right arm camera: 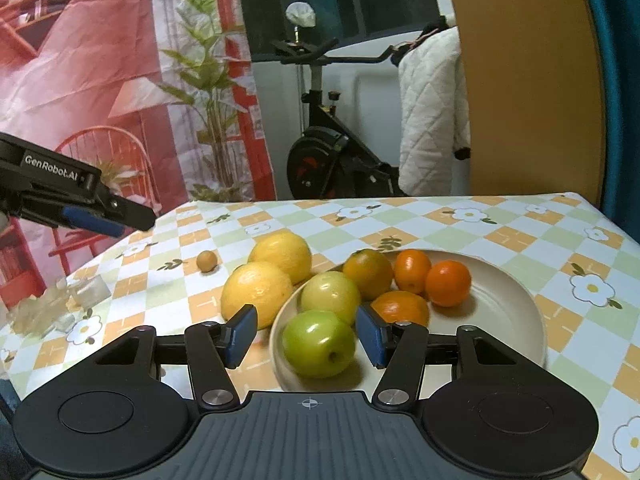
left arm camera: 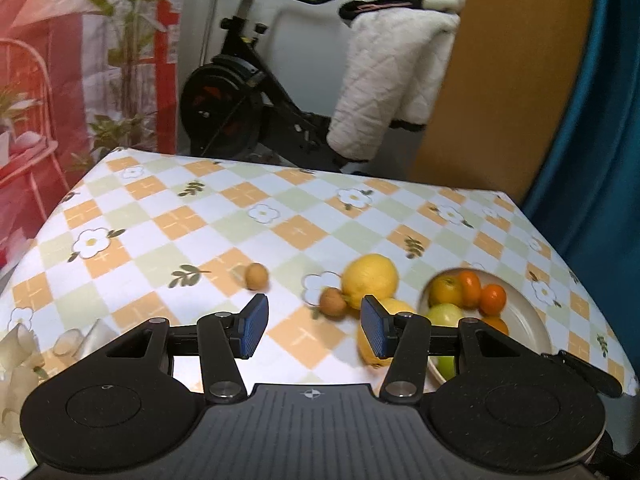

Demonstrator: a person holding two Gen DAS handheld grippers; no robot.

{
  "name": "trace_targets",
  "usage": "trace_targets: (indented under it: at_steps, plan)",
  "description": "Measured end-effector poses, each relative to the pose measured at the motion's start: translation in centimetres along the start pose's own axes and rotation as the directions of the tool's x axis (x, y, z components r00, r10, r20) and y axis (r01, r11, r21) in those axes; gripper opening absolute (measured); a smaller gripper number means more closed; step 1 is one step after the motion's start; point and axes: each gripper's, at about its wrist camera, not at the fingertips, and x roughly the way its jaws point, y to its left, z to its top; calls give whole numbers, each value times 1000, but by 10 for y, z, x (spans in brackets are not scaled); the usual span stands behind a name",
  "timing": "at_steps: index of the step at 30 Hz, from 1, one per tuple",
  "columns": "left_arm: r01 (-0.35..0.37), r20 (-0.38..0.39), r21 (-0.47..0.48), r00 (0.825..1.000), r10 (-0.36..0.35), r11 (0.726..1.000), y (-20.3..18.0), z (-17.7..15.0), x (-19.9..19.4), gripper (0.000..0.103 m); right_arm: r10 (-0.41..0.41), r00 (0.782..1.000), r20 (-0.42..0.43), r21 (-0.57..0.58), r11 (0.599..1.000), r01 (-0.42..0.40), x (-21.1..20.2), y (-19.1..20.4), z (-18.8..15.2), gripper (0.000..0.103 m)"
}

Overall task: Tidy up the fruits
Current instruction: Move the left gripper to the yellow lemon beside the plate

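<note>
Checkered surface (right arm camera: 520,240), exercise bike (right arm camera: 324,152) at 12; both grippers' jaws open, empty. Only right view showed left gripper (right arm camera: 108,220) at 9.

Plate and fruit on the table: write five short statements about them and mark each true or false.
1. Two green apples lie on the plate. True.
2. Both lemons lie on the plate. False: they sit on the tablecloth, left of the plate.
3. The right tongs grip a green apple. False: the pads stand apart and clear of it.
4. A small brown fruit sits on the cloth apart from the plate. True.
5. The left tongs hold a lemon. False: they are open with nothing between the pads.
</note>
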Motion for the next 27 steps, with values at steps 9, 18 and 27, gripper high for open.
trace_targets:
  at_steps: [9, 18, 27]
  plan:
    - [66, -1, -35, 998, -66, 997, 11, -1, 19, 53, 35, 999, -33, -121, 992, -38, 22, 29, 21, 51]
    - [155, -26, -73, 987, -157, 985, 12, -6, 44, 53, 40, 989, -142, -252, 965, -76, 66, 49, 39, 55]
    - [213, -90, -40, 972, -216, 976, 0, -9, 69, 54, 21, 978, -208, -311, 946, -87, 96, 61, 40, 64]
